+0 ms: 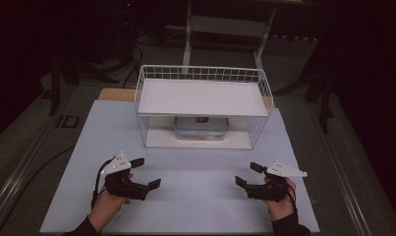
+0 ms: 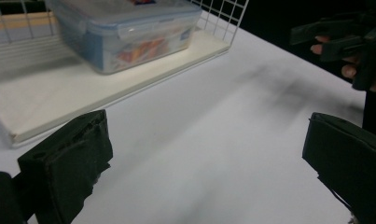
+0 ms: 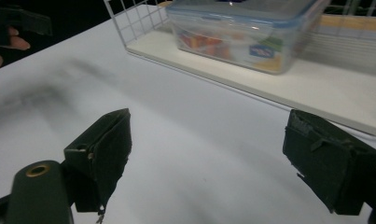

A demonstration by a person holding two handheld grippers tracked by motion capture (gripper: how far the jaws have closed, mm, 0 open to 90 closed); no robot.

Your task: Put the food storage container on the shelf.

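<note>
A clear plastic food box with a blue-edged lid point(image 1: 201, 128) point(image 2: 125, 30) point(image 3: 244, 32) rests on the lower shelf of a white wire rack point(image 1: 203, 98); coloured contents show through its side. On the white table, my left gripper point(image 1: 146, 172) point(image 2: 209, 158) sits at the near left, open, with nothing between its jaws. Across from it at the near right, my right gripper point(image 1: 248, 174) point(image 3: 223, 154) is also open and holds nothing. Both lie well in front of the rack. The right gripper point(image 2: 344, 39) appears far off in the left gripper view.
The rack has a flat white top shelf point(image 1: 203, 97) over the box and a white base board point(image 2: 59, 102) point(image 3: 316, 88). The table top point(image 1: 200, 196) spreads between the grippers. Beyond the table are dark floor, cables and a white stand point(image 1: 225, 24).
</note>
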